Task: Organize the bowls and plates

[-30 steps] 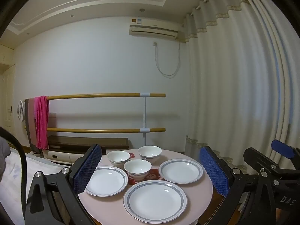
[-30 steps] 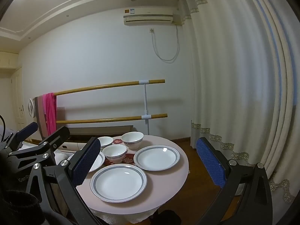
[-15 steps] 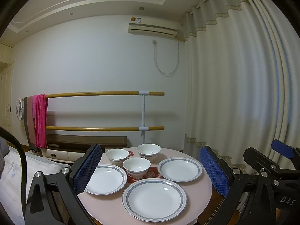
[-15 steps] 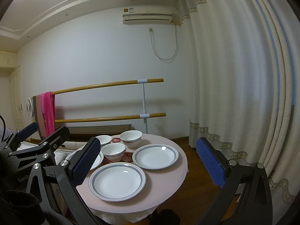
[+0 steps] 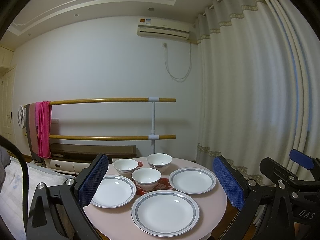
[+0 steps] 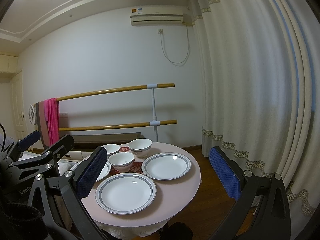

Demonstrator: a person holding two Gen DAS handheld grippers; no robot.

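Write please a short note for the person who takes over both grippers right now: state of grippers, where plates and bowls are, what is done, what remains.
Left gripper: open, empty, short of the table.
Right gripper: open, empty, also held back.
Round table: three plates spread out, near plate, left plate, right plate; three bowls apart behind them, middle bowl, back-left bowl, back-right bowl.
Done: nothing stacked.
Left: gather the plates and bowls.

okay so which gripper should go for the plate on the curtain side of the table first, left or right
Probably right. The right gripper is open and the curtain-side plate lies almost straight ahead between its fingers. For the left gripper, also open, that plate sits off toward its right finger.
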